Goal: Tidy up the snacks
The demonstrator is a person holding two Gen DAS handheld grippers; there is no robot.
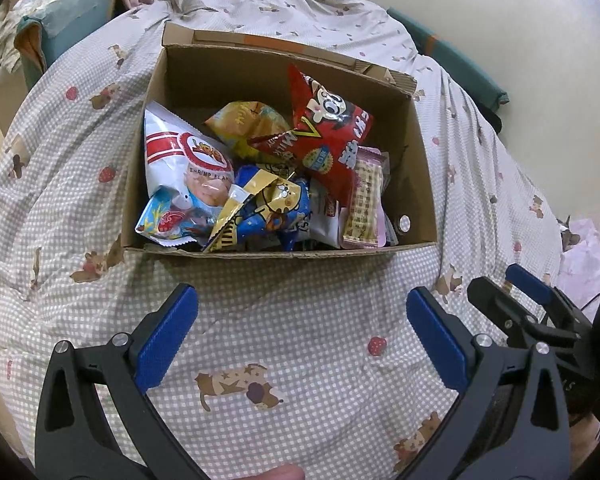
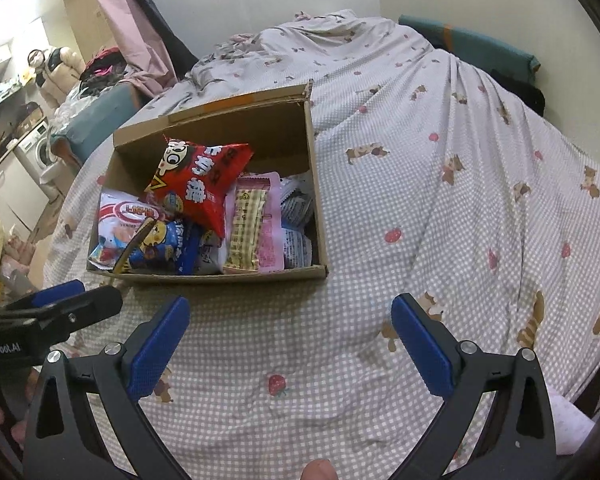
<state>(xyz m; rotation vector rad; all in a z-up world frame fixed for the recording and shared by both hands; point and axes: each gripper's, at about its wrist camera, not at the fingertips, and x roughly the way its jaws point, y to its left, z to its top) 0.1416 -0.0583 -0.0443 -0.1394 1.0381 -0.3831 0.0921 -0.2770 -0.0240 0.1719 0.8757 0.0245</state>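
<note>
The room is a bedroom, and a bed (image 1: 260,360) with a checked cover full of little dogs and strawberries fills most of both views.

The left gripper (image 1: 302,320) hangs over the cover with its blue jaws spread wide. Nothing is between them. The right gripper (image 2: 290,332) is the same: jaws wide apart, holding nothing, only the cover below. The two sit side by side, close together, and each one shows at the edge of the other's view.

Just past the jaws sits a brown cardboard box (image 1: 420,184) with its top open. The snacks are all inside it. No snack lies out on the cover in either view.

From the left jaws the box is straight ahead, so the left hand looks like the nearer one. From the right jaws it sits ahead and off to the left.

In the box a red bag (image 1: 332,136) stands on top, tipped up on end. A white and red bag (image 1: 180,156) leans at the left side. A blue and yellow bag (image 1: 268,208) lies at the front edge, closest to the jaws. A pink packet (image 1: 366,200) lies at the right, with its long side pointing away from the jaws. A yellow bag (image 1: 248,124) sits at the back.

The snacks being in the box could mean they have been packed away. It could also mean they are waiting to be sorted.
</note>
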